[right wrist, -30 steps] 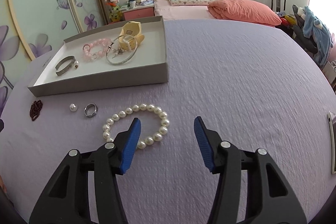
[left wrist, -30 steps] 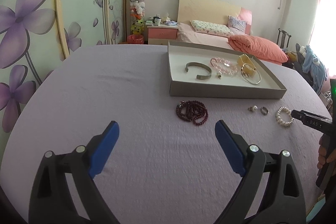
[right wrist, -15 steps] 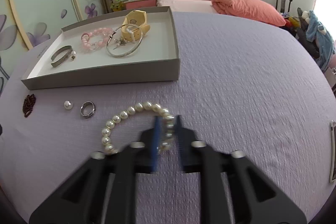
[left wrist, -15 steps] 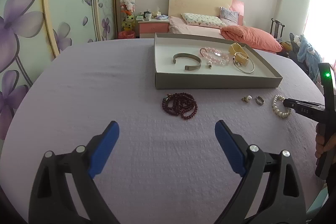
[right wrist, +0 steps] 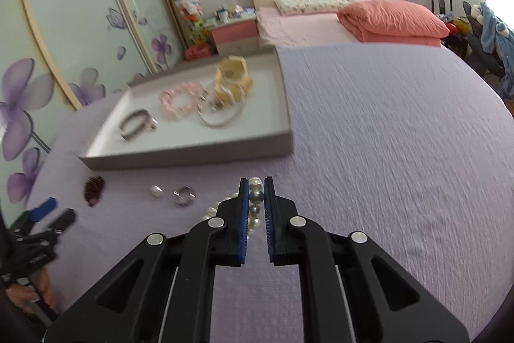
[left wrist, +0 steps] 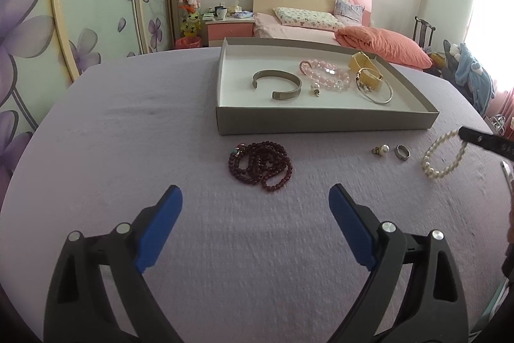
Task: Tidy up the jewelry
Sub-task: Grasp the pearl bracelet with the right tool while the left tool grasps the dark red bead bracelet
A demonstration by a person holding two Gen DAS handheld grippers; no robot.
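Observation:
My right gripper [right wrist: 256, 187] is shut on the white pearl bracelet [right wrist: 255, 198], one side lifted off the purple cloth; the bracelet also shows in the left wrist view [left wrist: 445, 155] hanging from the right gripper's tip [left wrist: 467, 135]. My left gripper [left wrist: 255, 203] is open and empty, low over the cloth, just short of a dark red bead strand [left wrist: 260, 164]. A pearl earring [left wrist: 382, 149] and a silver ring [left wrist: 402, 152] lie between strand and bracelet. The grey tray [left wrist: 321, 119] behind holds a silver cuff [left wrist: 278, 84], pink bead bracelet [left wrist: 324, 73], yellow band [left wrist: 366, 66] and thin bangle [left wrist: 376, 92].
The table is covered by a purple cloth [right wrist: 385, 150]. Behind it are a bed with an orange pillow [left wrist: 382, 47], a pink nightstand [left wrist: 229, 31] and flowered wardrobe doors [left wrist: 64, 21]. A chair with blue clothing [left wrist: 469, 73] stands at the right.
My right gripper closed on the pearl bracelet and began lifting it, tilting toward the tray. My left gripper stayed open and shifted slightly closer to the red bead strand.

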